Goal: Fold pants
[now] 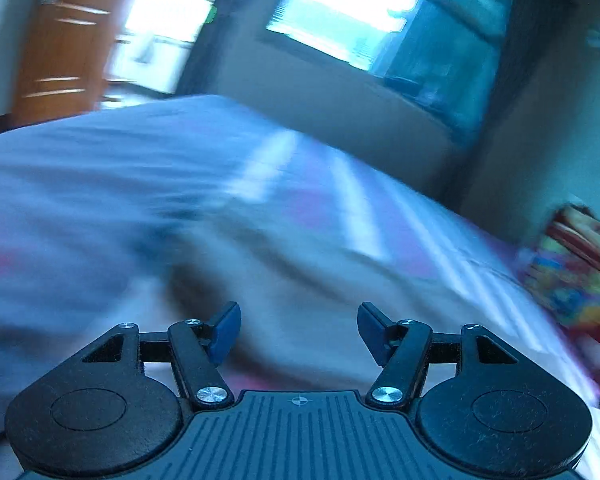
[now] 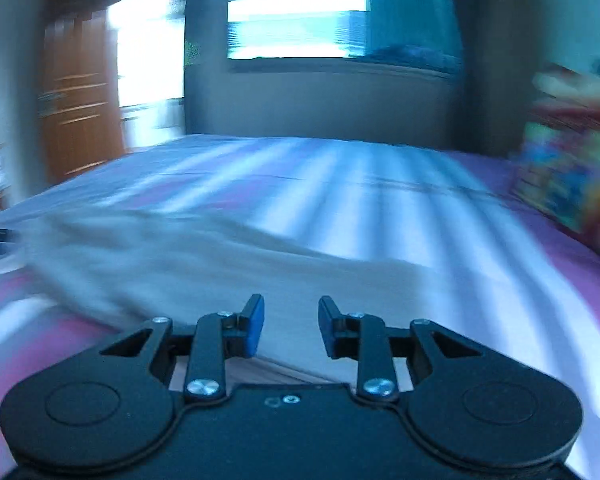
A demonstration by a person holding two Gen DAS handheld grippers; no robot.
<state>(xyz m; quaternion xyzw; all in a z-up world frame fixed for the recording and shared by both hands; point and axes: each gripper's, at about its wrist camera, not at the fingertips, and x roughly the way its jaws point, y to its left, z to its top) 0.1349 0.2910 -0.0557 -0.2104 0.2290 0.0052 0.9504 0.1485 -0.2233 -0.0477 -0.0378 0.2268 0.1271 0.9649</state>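
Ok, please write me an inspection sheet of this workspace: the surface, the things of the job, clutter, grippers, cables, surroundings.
Surface: bed with striped sheet, pink and pale bands; picture blurred.
Job's things: pale grey pants lying spread and rumpled on the bed, in front of both grippers; fold state cannot be told.
Clutter: colourful item at the bed's right edge, too blurred to name.
Grippers: left gripper open, nothing between the jaws; right gripper open with a narrower gap, nothing gripped.
Cables: nothing seen.
Surroundings: bright window on the far wall, wooden door at left beside a lit doorway.
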